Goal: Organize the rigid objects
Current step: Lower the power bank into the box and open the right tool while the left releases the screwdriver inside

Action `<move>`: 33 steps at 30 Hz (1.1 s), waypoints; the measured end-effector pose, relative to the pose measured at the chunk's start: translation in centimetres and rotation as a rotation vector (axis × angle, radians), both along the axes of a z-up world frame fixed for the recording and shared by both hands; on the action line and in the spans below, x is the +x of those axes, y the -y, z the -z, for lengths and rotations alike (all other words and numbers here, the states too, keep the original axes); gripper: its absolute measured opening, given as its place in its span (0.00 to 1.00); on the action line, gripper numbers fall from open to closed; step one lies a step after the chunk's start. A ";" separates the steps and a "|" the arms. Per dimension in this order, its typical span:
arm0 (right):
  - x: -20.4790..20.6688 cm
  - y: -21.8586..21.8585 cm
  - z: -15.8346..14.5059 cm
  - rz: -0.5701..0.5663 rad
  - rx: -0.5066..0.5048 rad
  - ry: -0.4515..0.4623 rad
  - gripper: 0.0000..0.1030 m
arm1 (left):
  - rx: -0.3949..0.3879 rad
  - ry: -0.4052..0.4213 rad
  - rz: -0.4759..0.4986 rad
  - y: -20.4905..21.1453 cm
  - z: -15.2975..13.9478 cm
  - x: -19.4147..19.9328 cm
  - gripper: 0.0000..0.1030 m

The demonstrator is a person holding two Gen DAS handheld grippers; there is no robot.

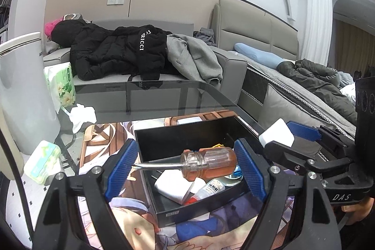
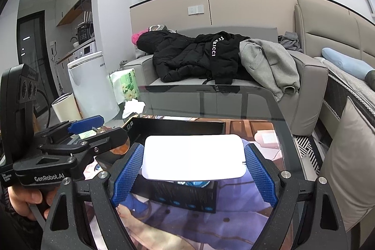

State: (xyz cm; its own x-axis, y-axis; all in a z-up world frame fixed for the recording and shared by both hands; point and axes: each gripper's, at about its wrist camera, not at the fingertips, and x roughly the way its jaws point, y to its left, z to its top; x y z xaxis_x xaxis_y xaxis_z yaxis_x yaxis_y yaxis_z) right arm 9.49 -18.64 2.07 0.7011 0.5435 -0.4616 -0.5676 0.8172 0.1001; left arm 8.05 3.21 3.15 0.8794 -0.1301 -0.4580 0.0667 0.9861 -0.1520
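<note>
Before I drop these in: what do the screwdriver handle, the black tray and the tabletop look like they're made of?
Screwdriver handle: clear amber plastic, glossy; light passes through it. Shaft: bright metal. Black tray: likely rigid plastic or coated board, matte thin straight walls; can't settle which. Tabletop: smoked glass; sofa shows through and reflects.

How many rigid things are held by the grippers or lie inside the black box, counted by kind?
Screwdriver: 1
White flat block: 1
White packet in the black box: 1
Small bottle: 1
Other items are partly hidden, not counted.
Total: 4
</note>
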 end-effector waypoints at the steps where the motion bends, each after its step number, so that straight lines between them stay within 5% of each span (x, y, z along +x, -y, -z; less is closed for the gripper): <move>1: 0.2 -0.1 0.0 0.002 0.001 0.000 0.85 | -0.002 0.002 0.000 0.0 0.0 0.1 0.81; 33: 3.6 -5.6 2.5 -0.031 -0.107 0.030 0.85 | -0.048 0.049 -0.006 -2.1 0.8 3.4 0.79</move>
State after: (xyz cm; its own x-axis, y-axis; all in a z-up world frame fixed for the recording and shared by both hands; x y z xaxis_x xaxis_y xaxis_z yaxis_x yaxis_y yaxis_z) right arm 13.09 -13.00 -0.42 0.6994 0.5135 -0.4972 -0.5940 0.8045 -0.0047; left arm 11.41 5.30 2.37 0.9014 -0.1459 -0.4077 0.0696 0.9781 -0.1961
